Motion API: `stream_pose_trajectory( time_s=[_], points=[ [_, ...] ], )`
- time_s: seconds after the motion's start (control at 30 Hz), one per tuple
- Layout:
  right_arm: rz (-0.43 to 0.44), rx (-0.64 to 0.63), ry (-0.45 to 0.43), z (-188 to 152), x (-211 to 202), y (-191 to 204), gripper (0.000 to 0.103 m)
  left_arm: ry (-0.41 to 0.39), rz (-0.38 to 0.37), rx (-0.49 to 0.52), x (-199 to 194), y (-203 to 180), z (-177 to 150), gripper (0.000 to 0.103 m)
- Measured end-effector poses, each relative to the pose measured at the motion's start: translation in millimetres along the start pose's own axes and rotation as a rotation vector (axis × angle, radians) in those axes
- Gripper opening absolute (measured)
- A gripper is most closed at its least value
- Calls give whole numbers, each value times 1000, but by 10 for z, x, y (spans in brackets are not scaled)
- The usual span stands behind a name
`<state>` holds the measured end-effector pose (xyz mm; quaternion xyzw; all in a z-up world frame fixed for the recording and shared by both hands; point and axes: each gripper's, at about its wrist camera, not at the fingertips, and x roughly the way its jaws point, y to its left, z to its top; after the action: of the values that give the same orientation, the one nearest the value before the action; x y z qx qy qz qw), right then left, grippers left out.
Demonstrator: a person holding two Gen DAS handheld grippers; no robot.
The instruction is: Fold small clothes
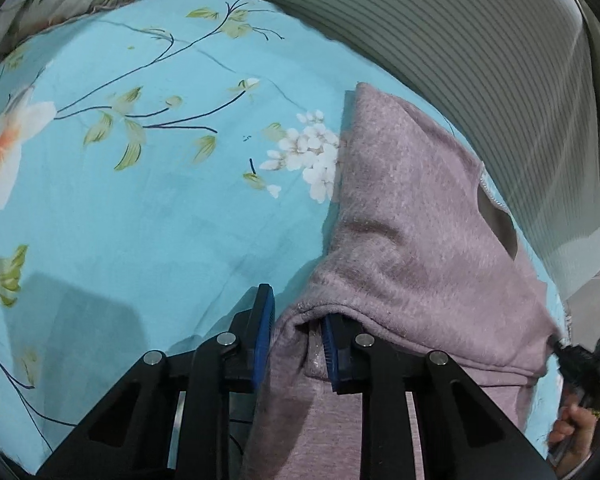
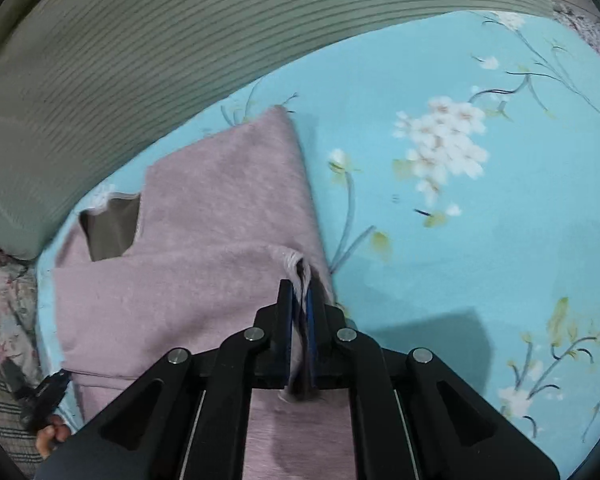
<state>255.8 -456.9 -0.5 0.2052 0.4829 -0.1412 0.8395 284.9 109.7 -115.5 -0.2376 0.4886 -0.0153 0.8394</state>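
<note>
Left gripper (image 1: 296,320): nearest in its own view, pointing down at the bed. The near hem of the garment is bunched between its two blue-padded fingers. The right finger is tucked under a fold of the cloth, the left finger stands just outside it with some cloth against its pad. The jaws are partly closed around the hem; whether the pads press firmly cannot be told.

Right gripper (image 2: 299,292): nearest in its own view, jaws nearly together and pinched on a thin edge of the garment, a tuft of cloth standing up just past the fingertips.

Garment (image 1: 412,216): a small mauve fleece piece, lying on the bed between the two grippers, its near edge lifted at both of them. The far part lies flat and ends in a corner near the striped cushion. A dark grey cut-out with a pale stitched rim shows on the side toward the cushion (image 2: 112,228).

Hand (image 1: 572,428): at the right edge of the left view, fingers around the other tool's handle.

Bed sheet (image 1: 148,208): light blue with white blossoms and thin dark twigs, under everything.

Cushion (image 1: 460,40): grey-green with fine stripes, along the far side of the sheet.
</note>
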Motion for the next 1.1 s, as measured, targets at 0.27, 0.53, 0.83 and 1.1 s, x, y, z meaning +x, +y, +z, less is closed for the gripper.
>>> stream_pose_trajectory(
  time_s=[0.27, 0.53, 0.83, 1.1],
  points=[
    [39, -189, -136, -141, -365, 409, 41, -5, -54, 102, -385, -268, -31, 21],
    [17, -208, 38, -218, 167, 352, 36, 5, -101, 217, -82, -813, 63, 21],
    [-10, -157, -6, -343, -311, 120, 38, 104, -30, 167, -40, -355, -69, 6],
    [11, -207, 41, -927, -705, 41, 48, 99, -19, 233, -695, -163, -462, 44]
  ],
)
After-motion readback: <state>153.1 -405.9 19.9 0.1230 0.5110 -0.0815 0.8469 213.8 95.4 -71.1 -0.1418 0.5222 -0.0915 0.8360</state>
